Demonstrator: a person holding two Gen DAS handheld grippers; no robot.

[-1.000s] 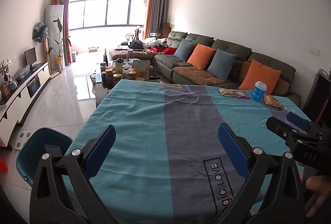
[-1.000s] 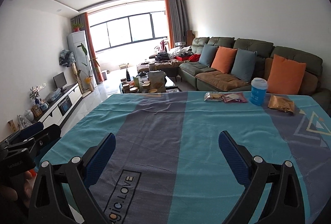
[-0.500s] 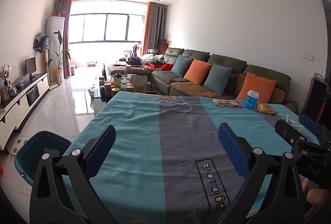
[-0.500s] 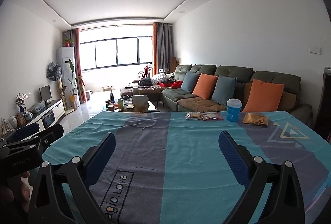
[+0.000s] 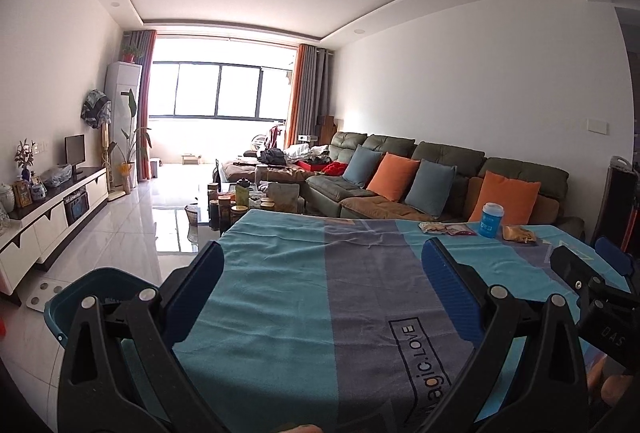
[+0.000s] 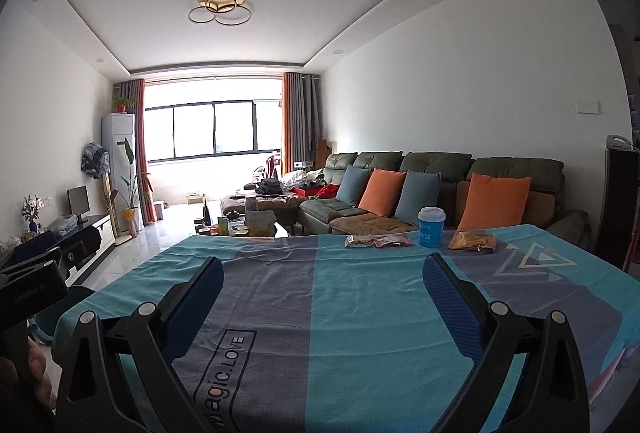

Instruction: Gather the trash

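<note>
Both claws, left (image 5: pixel 320 285) and right (image 6: pixel 322 291), hover level over the near edge of the cloth (image 6: pixel 360 313), jaws spread wide and empty. The trash lies far across: wrappers (image 6: pixel 378 241), cup (image 6: pixel 431 227), gold packet (image 6: pixel 472 242); a bin (image 5: pixel 100 293) stands left. Since a second ago both have tilted up, showing more ceiling.

Left gripper (image 5: pixel 323 285): black plastic frame, triangular cut-outs, silver pivot screws, two ribbed blue finger pads (image 5: pixel 448 289). Right gripper (image 6: pixel 323 297): identical build; white lettering on its housing, seen at 3 o'clock in left view.
</note>
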